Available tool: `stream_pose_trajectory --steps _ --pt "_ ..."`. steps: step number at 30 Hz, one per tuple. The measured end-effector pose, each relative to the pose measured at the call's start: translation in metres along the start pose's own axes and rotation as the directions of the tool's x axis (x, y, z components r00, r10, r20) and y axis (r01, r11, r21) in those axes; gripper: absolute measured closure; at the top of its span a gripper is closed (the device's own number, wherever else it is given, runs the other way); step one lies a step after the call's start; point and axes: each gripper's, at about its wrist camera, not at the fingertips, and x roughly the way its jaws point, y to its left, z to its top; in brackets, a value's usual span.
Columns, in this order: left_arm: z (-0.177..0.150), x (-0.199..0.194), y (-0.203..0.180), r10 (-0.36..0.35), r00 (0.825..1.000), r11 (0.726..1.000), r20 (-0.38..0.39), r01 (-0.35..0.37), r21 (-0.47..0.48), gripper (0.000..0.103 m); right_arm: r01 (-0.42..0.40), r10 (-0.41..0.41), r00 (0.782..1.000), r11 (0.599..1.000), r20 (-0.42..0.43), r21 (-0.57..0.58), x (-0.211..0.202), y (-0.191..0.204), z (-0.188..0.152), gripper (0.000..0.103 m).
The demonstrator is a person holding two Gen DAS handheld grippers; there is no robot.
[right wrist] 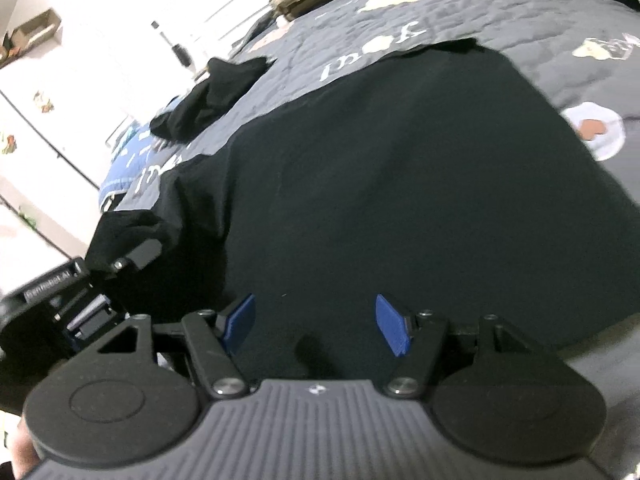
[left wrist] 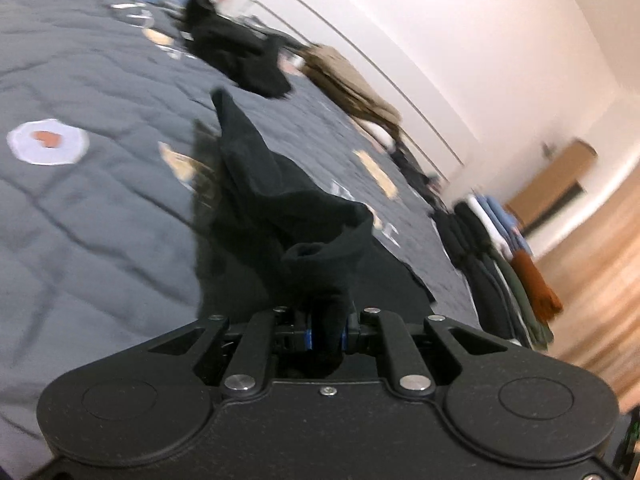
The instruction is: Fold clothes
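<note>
Two grippers | left gripper (left wrist: 327, 334) fingers pinch our black garment (right wrist: 400, 184) on the bed (left wrist: 100, 220) (soft, limp) | right gripper (right wrist: 316, 326) fingers wide, empty | grip hem at 6 o'clock

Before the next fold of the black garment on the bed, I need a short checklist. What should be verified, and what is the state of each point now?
1. Left claw grips the black garment: ok, cloth is bunched between its shut jaws.
2. Right claw is free to grip: ok, blue pads stand apart with nothing between them.
3. Garment lies flat on the grey quilt: ok for the main body; the held edge is lifted.
4. Far side clear for folding: ok, the other black clothes lie apart.
5. Garment free of wrinkles: cannot tell, the picture is blurred.
</note>
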Motion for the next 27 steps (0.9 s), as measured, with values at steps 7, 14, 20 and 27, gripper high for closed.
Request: stream_pose_trajectory --steps 7,14,20,27 --pt "-0.026 0.03 -0.027 -0.001 0.993 0.986 -0.117 0.021 0.163 0.091 0.021 -0.028 0.998 0.994 0.063 0.111 -0.033 -0.035 0.013 0.037" --pt "-0.052 0.052 -0.034 0.092 0.97 0.947 -0.223 -0.015 0.322 0.09 0.015 -0.037 0.993 0.981 0.112 0.192 -0.05 -0.058 0.021 0.037" --pt "-0.058 0.044 -0.043 0.076 0.96 0.925 -0.271 0.033 0.379 0.059 0.008 -0.024 0.996 0.984 0.09 0.176 -0.045 -0.058 0.021 0.037" --pt "-0.063 0.02 -0.061 0.052 0.945 0.887 -0.322 0.104 0.449 0.05 -0.044 0.032 0.996 0.986 0.081 0.159 -0.039 -0.047 0.019 0.037"
